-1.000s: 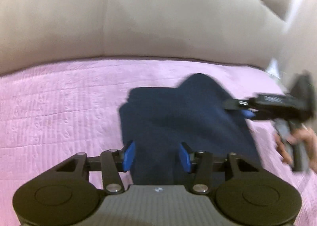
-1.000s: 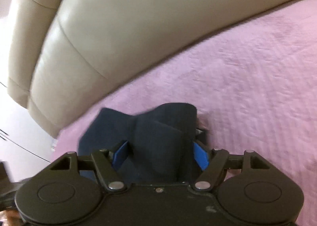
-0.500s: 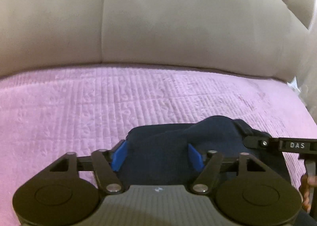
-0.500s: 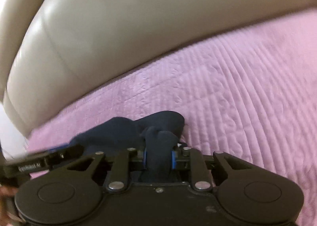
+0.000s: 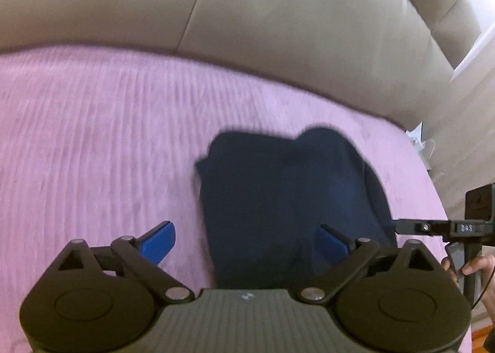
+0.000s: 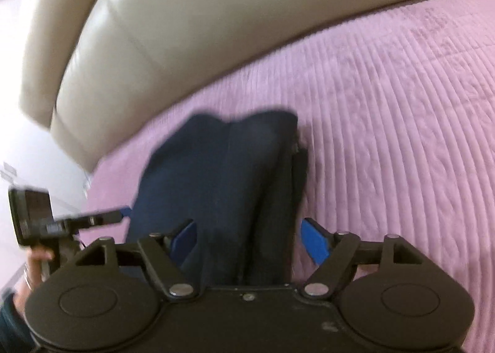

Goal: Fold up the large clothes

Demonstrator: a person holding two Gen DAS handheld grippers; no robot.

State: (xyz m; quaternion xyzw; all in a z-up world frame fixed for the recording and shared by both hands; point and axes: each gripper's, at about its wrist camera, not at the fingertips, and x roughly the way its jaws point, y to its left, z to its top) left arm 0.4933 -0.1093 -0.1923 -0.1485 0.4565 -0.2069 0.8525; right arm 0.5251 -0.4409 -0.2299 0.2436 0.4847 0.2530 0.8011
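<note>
Navy garment (image 5: 287,198), folded into a compact, lumpy bundle on pink quilted bedspread (image 5: 92,142); left claw (image 5: 244,243) and right claw (image 6: 249,240) both just spread wide, gripping nothing.

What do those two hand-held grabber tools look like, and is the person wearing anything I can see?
Each is black, with two round discs, hinged link bars and bright blue finger pads. The left gripper has a ribbed grey body; the right gripper has a plain black one. Seen from the side, each carries a boxy black camera, one with white lettering. A thin cable hangs by one hand; a dark sleeve and rings show.
</note>
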